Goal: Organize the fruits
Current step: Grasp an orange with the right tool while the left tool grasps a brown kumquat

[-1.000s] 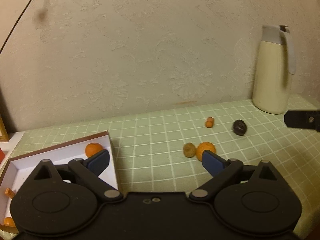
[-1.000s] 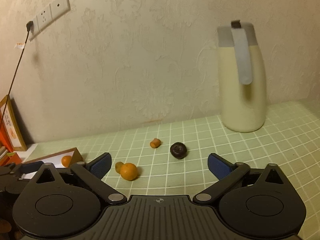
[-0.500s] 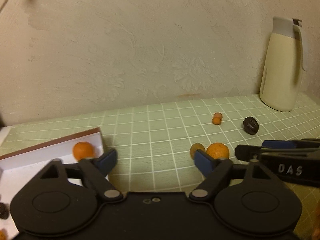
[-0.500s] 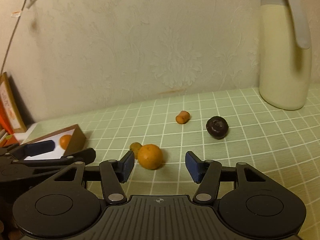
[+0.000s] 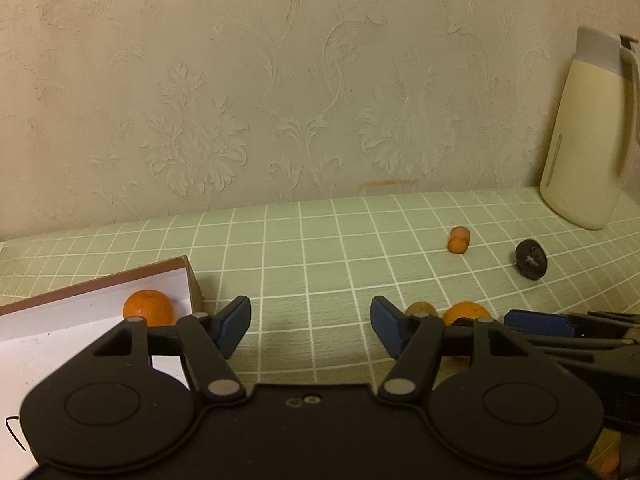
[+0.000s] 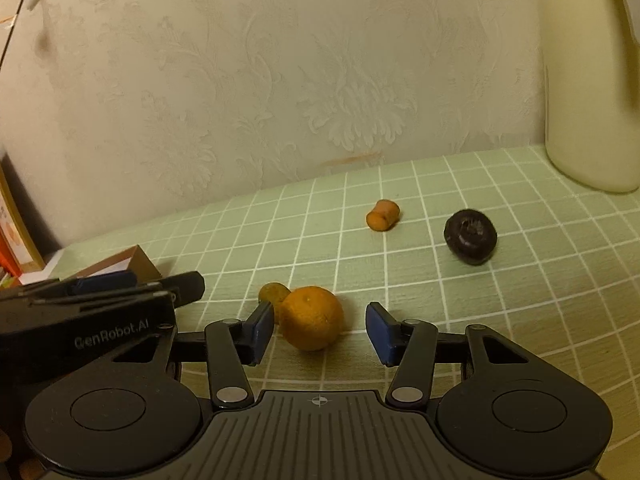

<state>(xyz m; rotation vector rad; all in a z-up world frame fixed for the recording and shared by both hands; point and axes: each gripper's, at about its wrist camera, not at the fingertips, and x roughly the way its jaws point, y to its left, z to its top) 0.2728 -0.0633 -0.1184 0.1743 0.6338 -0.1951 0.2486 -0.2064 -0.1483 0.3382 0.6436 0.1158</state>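
Two grippers have just been closing: the right gripper [image 6: 320,330] straddles the orange [image 6: 312,317] on the cloth [image 6: 520,320], pads not yet touching, seemingly to lift it, while the left gripper [image 5: 310,330], half-open over bare cloth, alone shows another orange [image 5: 148,307] inside the box [image 5: 80,312].
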